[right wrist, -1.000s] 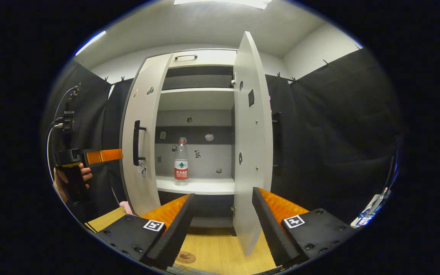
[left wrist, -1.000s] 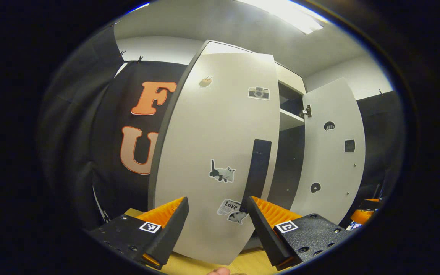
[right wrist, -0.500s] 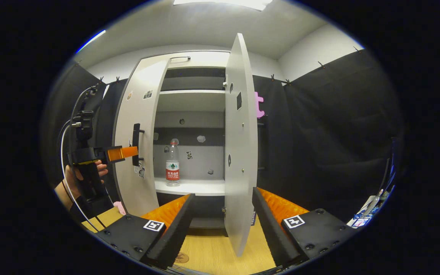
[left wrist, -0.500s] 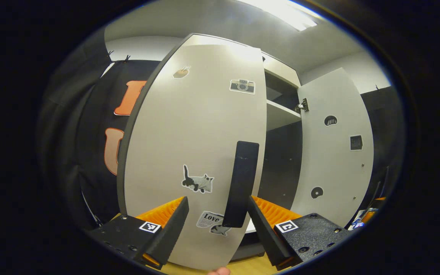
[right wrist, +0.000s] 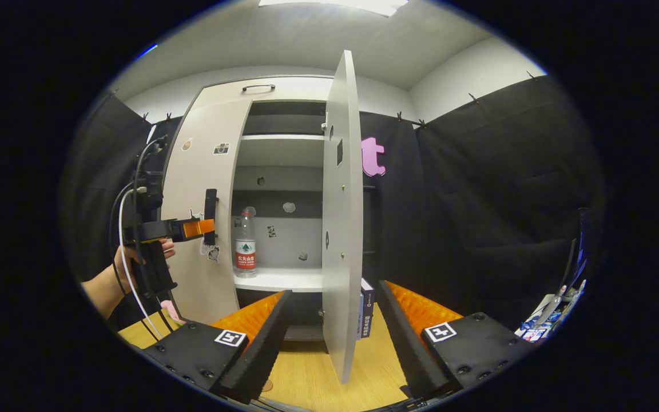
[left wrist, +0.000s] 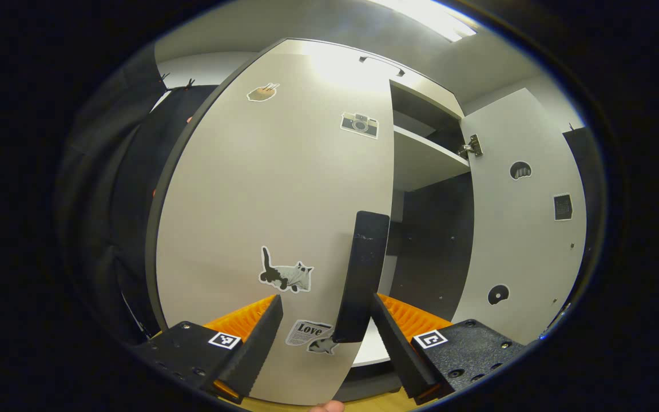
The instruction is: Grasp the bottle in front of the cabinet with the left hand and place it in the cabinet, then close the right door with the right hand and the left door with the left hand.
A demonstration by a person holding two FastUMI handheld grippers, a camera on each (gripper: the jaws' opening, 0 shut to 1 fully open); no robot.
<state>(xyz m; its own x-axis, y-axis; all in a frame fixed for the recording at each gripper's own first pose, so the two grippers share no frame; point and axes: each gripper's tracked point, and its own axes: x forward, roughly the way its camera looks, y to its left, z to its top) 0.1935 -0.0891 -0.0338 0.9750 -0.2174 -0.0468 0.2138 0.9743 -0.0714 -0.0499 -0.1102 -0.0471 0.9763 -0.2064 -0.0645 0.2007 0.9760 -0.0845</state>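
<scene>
The clear bottle [right wrist: 245, 243] with a red label stands upright on the cabinet's white shelf [right wrist: 284, 279]. Both doors are open. In the left gripper view, the left door [left wrist: 272, 200] with its stickers is close ahead, and its black handle [left wrist: 364, 274] rises between my left gripper's [left wrist: 326, 337] open fingers. The right gripper view shows that left gripper [right wrist: 192, 229], held by a hand, up against the left door's handle [right wrist: 210, 216]. The right door [right wrist: 338, 229] stands edge-on, its lower part between the open fingers of my right gripper [right wrist: 329, 337].
The cabinet stands on a wooden table [right wrist: 306, 377]. A small dark box [right wrist: 366, 312] sits on the table just behind the right door. Black cloth walls the booth on both sides. Some small items [right wrist: 547, 320] lie at the far right edge.
My left gripper has closed in on the left door until the handle sits between its fingers. The right gripper has shifted so the right door is now edge-on between its fingers.
</scene>
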